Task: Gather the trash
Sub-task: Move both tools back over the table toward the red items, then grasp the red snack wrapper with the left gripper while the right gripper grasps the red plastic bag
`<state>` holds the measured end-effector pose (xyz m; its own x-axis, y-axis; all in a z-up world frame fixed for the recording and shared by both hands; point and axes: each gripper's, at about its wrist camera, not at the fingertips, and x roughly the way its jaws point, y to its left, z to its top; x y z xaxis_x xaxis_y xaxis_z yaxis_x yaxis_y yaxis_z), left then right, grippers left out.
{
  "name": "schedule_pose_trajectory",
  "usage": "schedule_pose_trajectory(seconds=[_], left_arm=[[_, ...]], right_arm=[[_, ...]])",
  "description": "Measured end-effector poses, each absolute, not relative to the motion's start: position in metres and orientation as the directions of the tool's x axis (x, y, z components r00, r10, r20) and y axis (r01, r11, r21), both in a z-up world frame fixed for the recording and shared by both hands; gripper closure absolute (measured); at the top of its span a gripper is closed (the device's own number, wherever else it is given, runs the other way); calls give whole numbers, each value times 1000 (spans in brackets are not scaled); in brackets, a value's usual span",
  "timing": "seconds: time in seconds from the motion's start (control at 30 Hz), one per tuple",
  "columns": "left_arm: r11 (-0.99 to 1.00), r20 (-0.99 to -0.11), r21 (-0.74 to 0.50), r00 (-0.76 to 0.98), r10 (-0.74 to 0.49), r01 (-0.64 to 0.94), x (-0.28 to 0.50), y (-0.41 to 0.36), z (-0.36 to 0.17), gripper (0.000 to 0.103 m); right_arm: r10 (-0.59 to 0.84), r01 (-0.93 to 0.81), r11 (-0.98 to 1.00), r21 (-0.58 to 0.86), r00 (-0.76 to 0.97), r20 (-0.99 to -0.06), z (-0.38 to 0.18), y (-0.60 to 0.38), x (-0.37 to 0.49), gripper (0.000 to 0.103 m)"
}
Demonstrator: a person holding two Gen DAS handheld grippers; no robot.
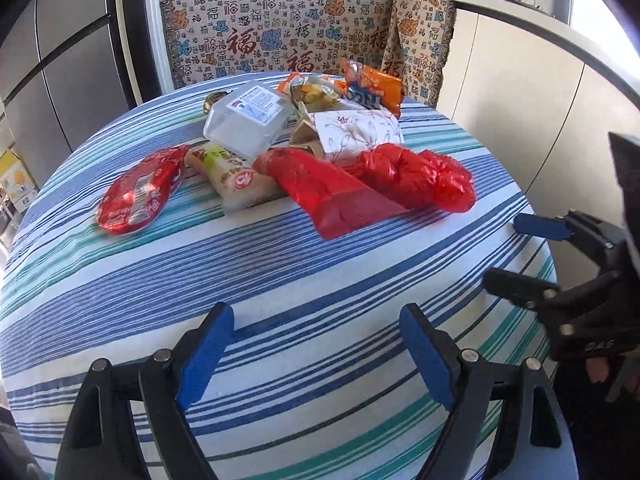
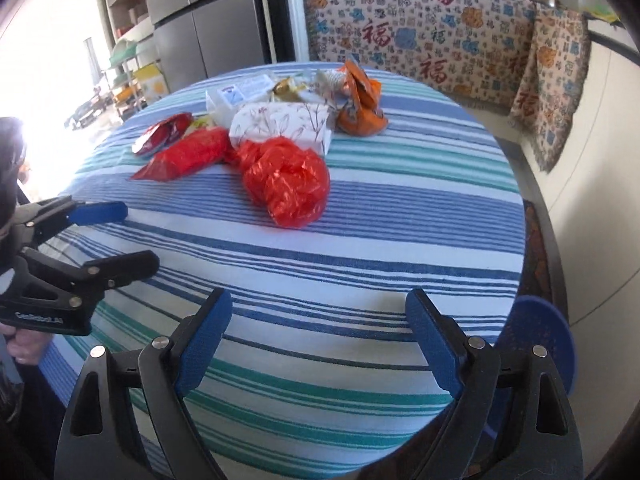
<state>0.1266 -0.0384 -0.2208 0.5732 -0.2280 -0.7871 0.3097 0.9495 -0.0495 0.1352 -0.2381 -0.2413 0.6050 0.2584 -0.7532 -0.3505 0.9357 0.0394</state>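
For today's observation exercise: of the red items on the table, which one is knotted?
The red plastic bag, crumpled and tied into knots; the red wrapper lies flat instead.

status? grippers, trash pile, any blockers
Left gripper open, empty; right gripper open, empty. Trash pile untouched mid-table: red plastic bag, floral box, orange wrapper. Striped tablecloth between: no blockers.

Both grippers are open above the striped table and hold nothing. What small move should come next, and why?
Probably move the right gripper forward toward the crumpled red plastic bag. Of the trash pile it lies nearest that gripper, with only bare striped tablecloth between. The left gripper is open too, and its fingers hold nothing.
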Motion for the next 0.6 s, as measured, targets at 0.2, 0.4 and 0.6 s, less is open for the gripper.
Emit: schedule_pose_trajectory(seconds=[0.2, 0.4, 0.6], left_arm=[[932, -736, -116, 601, -313, 343, 133, -46, -199, 16], [931, -748, -103, 590, -305, 351, 176, -58, -181, 17], [922, -804, -57, 530, -269, 382, 193, -67, -199, 75]], right_arm=[[264, -357, 933, 41, 603, -753, -242, -240, 141, 12], [270, -346, 936, 59, 603, -751, -237, -246, 141, 13], [276, -329, 942, 74, 628, -727, -227, -257, 142, 13]])
